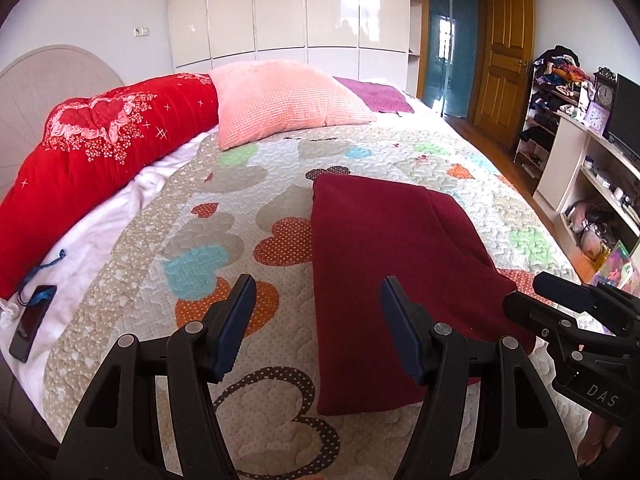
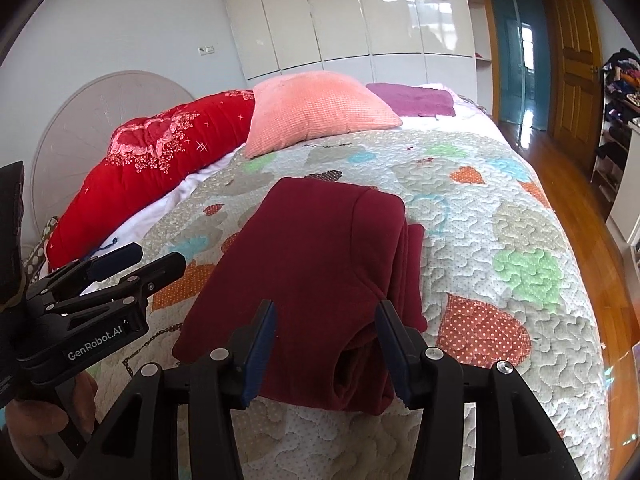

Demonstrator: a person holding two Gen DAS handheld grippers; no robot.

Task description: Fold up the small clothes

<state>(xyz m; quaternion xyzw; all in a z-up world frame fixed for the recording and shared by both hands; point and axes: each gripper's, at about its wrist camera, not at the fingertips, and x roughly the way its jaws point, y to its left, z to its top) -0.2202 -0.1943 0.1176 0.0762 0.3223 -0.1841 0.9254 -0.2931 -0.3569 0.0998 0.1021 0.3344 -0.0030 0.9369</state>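
A dark red garment [image 1: 384, 264] lies folded into a long rectangle on the heart-patterned quilt [image 1: 224, 216]. My left gripper [image 1: 318, 292] is open and empty, above the garment's near left edge. My right gripper [image 2: 326, 312] is open and empty, above the garment [image 2: 316, 256] at its near end, where the folded layers show. Each gripper shows in the other's view: the right gripper [image 1: 560, 296] at the garment's right side, the left gripper [image 2: 136, 260] at its left side.
A red bolster [image 1: 92, 148], a pink pillow [image 1: 284, 100] and a purple cloth [image 1: 376, 94] lie at the head of the bed. A phone [image 1: 32, 320] lies on the white sheet at the left. Shelves [image 1: 592, 176] and a wooden floor [image 2: 572, 184] are to the right.
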